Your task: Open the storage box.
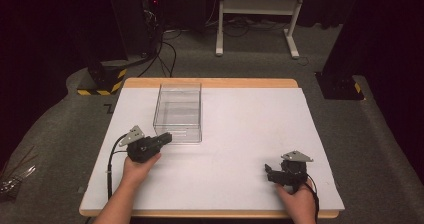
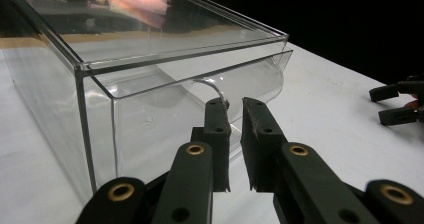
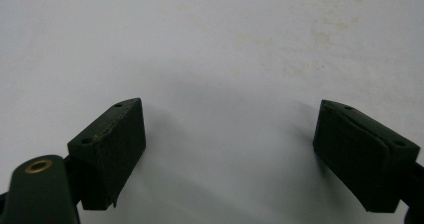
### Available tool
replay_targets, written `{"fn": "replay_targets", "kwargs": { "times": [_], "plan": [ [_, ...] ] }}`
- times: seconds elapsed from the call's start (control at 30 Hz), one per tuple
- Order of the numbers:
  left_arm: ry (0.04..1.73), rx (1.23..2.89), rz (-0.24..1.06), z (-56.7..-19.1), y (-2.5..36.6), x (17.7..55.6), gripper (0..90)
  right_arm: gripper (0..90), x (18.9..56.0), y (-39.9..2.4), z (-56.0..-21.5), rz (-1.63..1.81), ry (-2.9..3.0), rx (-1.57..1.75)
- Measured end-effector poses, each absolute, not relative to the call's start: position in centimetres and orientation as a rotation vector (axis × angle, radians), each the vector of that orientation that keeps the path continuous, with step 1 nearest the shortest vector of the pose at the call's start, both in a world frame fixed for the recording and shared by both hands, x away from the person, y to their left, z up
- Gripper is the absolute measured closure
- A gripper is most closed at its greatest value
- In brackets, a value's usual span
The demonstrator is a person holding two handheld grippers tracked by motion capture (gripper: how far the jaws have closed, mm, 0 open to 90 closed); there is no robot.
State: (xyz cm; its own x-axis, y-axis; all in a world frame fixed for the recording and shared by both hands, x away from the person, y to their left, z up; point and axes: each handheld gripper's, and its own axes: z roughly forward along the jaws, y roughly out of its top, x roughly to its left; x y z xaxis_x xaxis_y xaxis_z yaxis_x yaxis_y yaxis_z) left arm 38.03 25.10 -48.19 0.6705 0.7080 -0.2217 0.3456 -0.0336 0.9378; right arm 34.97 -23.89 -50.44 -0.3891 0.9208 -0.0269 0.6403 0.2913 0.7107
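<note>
Left gripper view shows the left gripper (image 2: 235,104) nearly closed around the thin curved handle (image 2: 212,86) of the clear plastic drawer box (image 2: 150,59) — apparently to pull it; right gripper (image 1: 274,174) rests released on the white table (image 1: 240,124) — idle
</note>
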Motion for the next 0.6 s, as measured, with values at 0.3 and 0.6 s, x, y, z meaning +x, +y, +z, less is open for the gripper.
{"fn": "replay_targets", "kwargs": {
  "times": [0.3,0.6],
  "plan": [
    [0.862,1.637,0.358,-48.3,25.2,37.3,82.7,13.6,35.0,-23.9,-50.4,0.867,2.131,1.396],
    [0.851,1.649,0.337,-48.2,25.4,36.5,83.3,13.6,35.0,-23.9,-50.4,0.867,2.131,1.396]
  ]
}}
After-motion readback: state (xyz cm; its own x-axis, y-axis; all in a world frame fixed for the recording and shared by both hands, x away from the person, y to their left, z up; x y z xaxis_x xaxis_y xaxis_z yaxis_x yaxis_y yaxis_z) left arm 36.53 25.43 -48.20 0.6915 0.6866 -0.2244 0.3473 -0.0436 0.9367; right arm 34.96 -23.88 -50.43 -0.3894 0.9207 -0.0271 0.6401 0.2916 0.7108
